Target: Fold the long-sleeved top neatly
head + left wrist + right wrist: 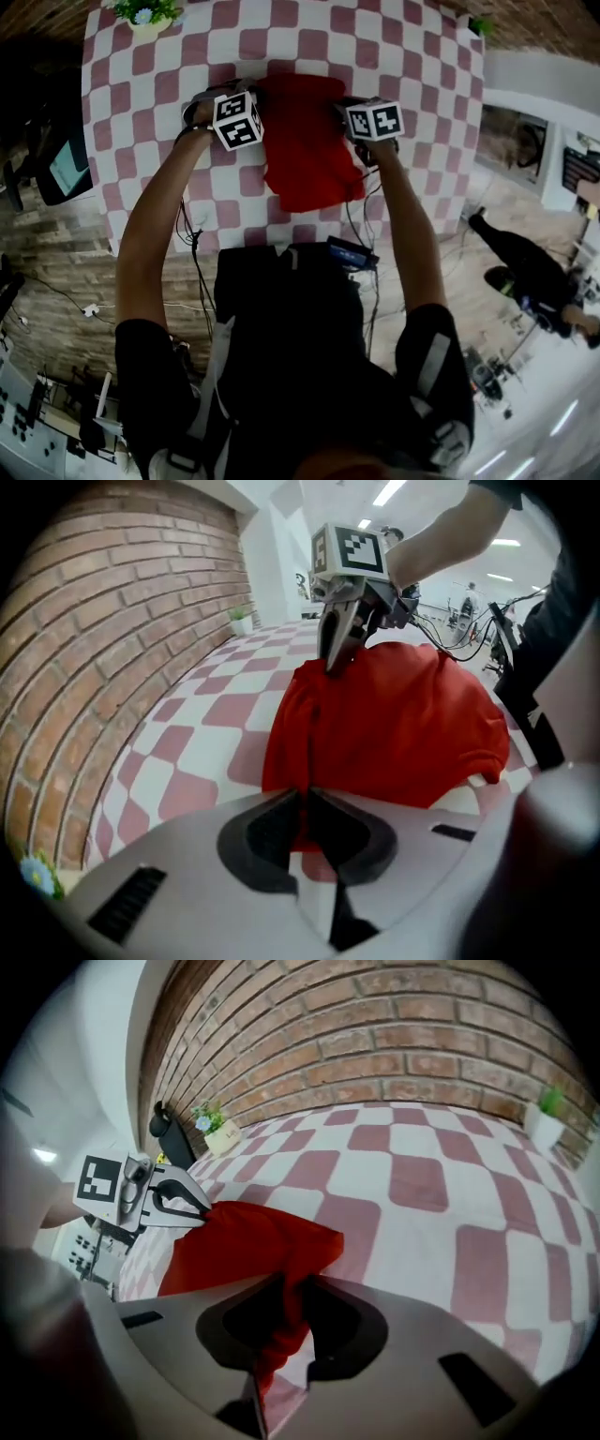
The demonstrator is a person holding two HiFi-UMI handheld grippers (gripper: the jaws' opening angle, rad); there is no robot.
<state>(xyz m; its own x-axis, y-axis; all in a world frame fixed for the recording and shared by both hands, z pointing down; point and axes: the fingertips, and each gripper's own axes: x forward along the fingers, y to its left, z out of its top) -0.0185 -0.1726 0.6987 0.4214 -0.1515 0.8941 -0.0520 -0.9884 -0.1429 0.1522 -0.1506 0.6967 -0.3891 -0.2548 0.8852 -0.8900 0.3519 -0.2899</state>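
The wearer's dark torso [309, 375] fills the bottom of the head view, with cables [192, 253] hanging between it and the table [150, 94]. Both bare arms [155, 234] reach forward over the table's near edge.

The left gripper [305, 799] has its jaws almost together, pinching a thin fold of the red top [309, 155] right at the tips. The right gripper [292, 1283] pinches the top too: a thicker, bunched fold runs down between its jaws, which press on it from both sides. Each gripper's cube [236, 120] faces up, and the two sit level with each other across the table.

The top is at the middle of the table, between the grippers, which grip its left and right sides. The fabric between them is drawn up into a loose ridge. From there it spreads toward the wearer and narrows to a rumpled end resting on the table just short of the near edge. Whether the gripped sides are clear of the table I cannot tell.

A red-and-white checked cover [422, 56] lies over the table. At the far left corner stands a plant [145, 14] in a pale pot, and a smaller plant [480, 25] stands at the far right. Behind the table rises a brick wall [122, 621]. Off to the right, well apart from the table, another person [530, 272] in dark clothes is on the floor
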